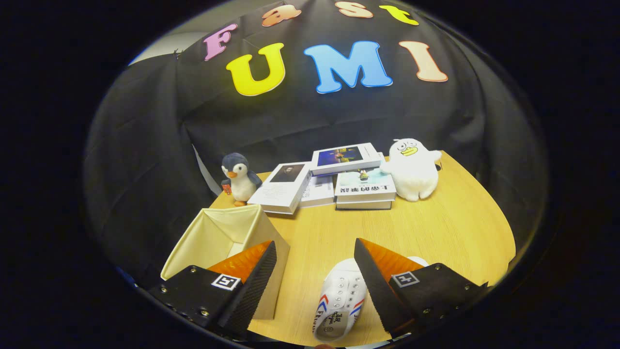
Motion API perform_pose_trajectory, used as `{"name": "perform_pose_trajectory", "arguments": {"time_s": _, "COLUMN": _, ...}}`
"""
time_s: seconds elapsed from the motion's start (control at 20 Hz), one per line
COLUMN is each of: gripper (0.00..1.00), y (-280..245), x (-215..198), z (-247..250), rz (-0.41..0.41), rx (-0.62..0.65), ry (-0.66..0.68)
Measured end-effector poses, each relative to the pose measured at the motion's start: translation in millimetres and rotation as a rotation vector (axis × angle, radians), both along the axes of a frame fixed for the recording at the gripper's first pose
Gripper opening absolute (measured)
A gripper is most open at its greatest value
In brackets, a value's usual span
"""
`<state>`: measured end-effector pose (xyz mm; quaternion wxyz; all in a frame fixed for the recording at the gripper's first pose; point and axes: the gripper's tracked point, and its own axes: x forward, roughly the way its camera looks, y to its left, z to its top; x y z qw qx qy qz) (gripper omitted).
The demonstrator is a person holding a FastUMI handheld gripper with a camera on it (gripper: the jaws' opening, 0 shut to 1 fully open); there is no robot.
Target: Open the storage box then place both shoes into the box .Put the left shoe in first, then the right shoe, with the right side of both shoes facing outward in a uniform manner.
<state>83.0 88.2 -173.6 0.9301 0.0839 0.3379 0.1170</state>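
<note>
Storage box [227, 237] stood open on the table [450, 228], just ahead of one finger; its inside looked empty, though partly hidden. One white shoe [341, 300] lay between the fingers, not gripped. Gripper [315, 286] spread wide, holding nothing. Judged: box opened, no shoe placed yet. Counted one shoe, one box, four books [329, 179], two plush toys: penguin [240, 179], duck [411, 169].

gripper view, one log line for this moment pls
gripper: jaws open, holding nothing | box: open, by one jaw | shoe: on table between jaws | step: shoe not yet picked up
</note>
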Motion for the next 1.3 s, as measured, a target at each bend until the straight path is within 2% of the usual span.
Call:
{"name": "perform_pose_trajectory", "arguments": {"time_s": 0.2, "gripper": 0.98, "y": -18, "x": -7, "z": -41, "rz": -0.018, "rx": -0.011, "ry": 0.092}}
{"name": "perform_pose_trajectory", "arguments": {"time_s": 0.35, "gripper": 0.98, "y": -21, "x": -15, "z": -64, "rz": -0.030, "rx": 0.033, "ry": 0.168}}
{"name": "perform_pose_trajectory", "arguments": {"time_s": 0.65, "gripper": 0.98, "y": -33, "x": -28, "z": -103, "rz": 0.001, "rx": -0.008, "ry": 0.273}}
{"name": "perform_pose_trajectory", "arguments": {"time_s": 1.05, "gripper": 0.98, "y": -45, "x": -50, "z": -144, "rz": -0.022, "rx": -0.007, "ry": 0.414}}
{"name": "perform_pose_trajectory", "arguments": {"time_s": 1.3, "gripper": 0.96, "y": -47, "x": -56, "z": -156, "rz": -0.034, "rx": 0.014, "ry": 0.456}}
